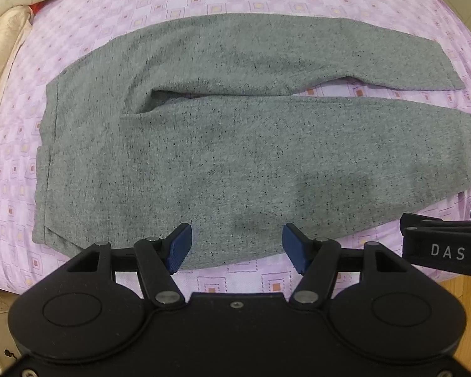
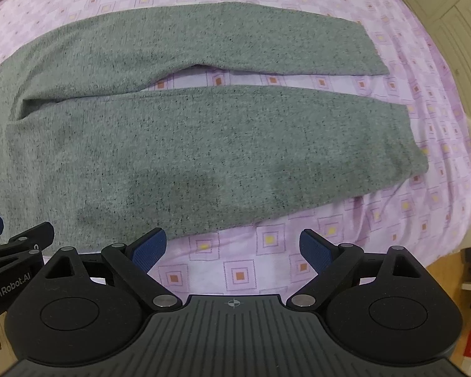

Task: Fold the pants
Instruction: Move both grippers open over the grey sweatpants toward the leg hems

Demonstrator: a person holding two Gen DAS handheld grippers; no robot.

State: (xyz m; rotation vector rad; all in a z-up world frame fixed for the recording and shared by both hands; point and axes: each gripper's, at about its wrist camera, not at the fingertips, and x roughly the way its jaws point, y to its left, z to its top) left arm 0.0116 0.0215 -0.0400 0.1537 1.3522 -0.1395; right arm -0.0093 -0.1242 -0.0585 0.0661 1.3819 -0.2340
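Grey speckled pants [image 1: 223, 144] lie flat on the bed, waistband at the left, both legs running right with a narrow gap between them. They also show in the right wrist view [image 2: 204, 138]. My left gripper [image 1: 237, 248] is open and empty, hovering over the near edge of the near leg, close to the hip. My right gripper [image 2: 232, 251] is open and empty, above the sheet just in front of the near leg's lower edge. Each gripper's side shows in the other's view: the right one [image 1: 446, 248] and the left one [image 2: 12, 257].
The bed has a purple sheet with a square pattern [image 1: 260, 279]. A cream quilt [image 1: 6, 28] is bunched at the far left. Wooden floor [image 1: 468, 295] lies beyond the bed's near edge. Cupboard doors [image 2: 464, 31] stand at the far right.
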